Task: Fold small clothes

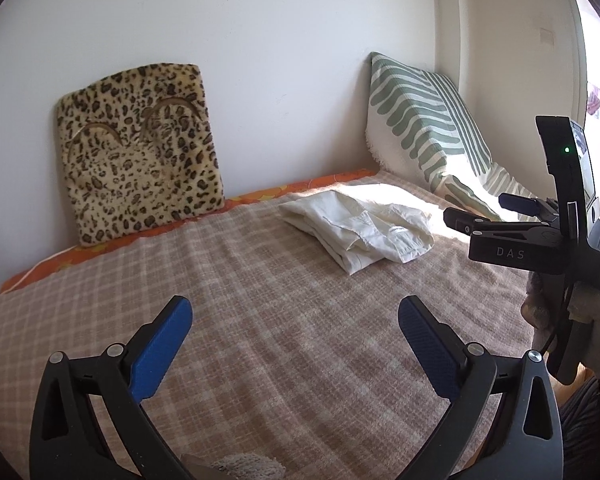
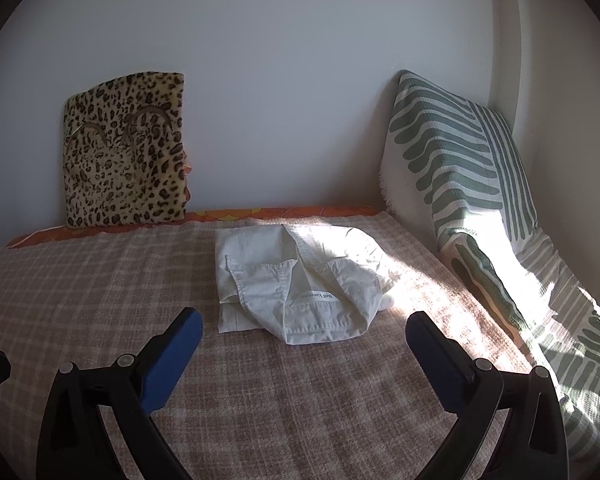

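A small white garment (image 2: pixel 296 280) lies folded in a bundle on the checked beige blanket (image 2: pixel 100 280), waistband and label toward me. It also shows in the left wrist view (image 1: pixel 360 228), far right of centre. My right gripper (image 2: pixel 304 326) is open and empty, just in front of the garment and not touching it. My left gripper (image 1: pixel 296 316) is open and empty over bare blanket (image 1: pixel 220 280), well short of the garment. The right gripper (image 1: pixel 488 210) appears from the side in the left wrist view, beside the garment's right edge.
A leopard-print cushion (image 2: pixel 126 152) leans on the white wall at the back left. A green-striped pillow (image 2: pixel 460 168) leans in the right corner, with striped cloth running along the right side. An orange sheet edge (image 2: pixel 260 214) shows behind the blanket.
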A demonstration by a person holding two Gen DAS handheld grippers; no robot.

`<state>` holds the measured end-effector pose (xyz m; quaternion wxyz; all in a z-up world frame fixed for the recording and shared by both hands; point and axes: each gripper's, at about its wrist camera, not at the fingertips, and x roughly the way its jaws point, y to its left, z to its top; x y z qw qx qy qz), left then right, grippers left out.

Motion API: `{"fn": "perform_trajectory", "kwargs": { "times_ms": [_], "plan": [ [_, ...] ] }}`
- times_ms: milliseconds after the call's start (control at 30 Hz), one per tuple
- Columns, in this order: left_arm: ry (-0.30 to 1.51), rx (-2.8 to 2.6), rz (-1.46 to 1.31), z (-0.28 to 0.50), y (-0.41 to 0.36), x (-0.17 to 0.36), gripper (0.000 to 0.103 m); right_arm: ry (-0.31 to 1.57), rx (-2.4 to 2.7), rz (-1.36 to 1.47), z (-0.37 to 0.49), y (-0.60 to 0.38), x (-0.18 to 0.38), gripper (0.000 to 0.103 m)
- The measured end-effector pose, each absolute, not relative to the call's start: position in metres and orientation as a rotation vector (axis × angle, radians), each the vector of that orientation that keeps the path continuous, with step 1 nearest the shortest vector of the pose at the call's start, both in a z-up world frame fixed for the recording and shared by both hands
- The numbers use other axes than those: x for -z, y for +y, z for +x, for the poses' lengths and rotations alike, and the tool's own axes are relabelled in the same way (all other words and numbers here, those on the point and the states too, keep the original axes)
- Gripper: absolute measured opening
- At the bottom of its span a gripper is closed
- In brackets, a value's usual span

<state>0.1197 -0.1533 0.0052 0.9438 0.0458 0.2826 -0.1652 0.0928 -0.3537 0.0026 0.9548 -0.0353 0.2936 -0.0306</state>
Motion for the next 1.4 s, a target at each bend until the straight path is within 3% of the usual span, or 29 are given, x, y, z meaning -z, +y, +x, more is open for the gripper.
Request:
{"fn": "perform_trajectory", "kwargs": {
  "times_ms": [1400],
  "plan": [
    [0.575,0.323,0.121,0.1133,-0.1501,-0.0014,0.103,0.600,0.056,-0.078,0.0960,-0.3502,-0.0006,0.103]
  ]
}}
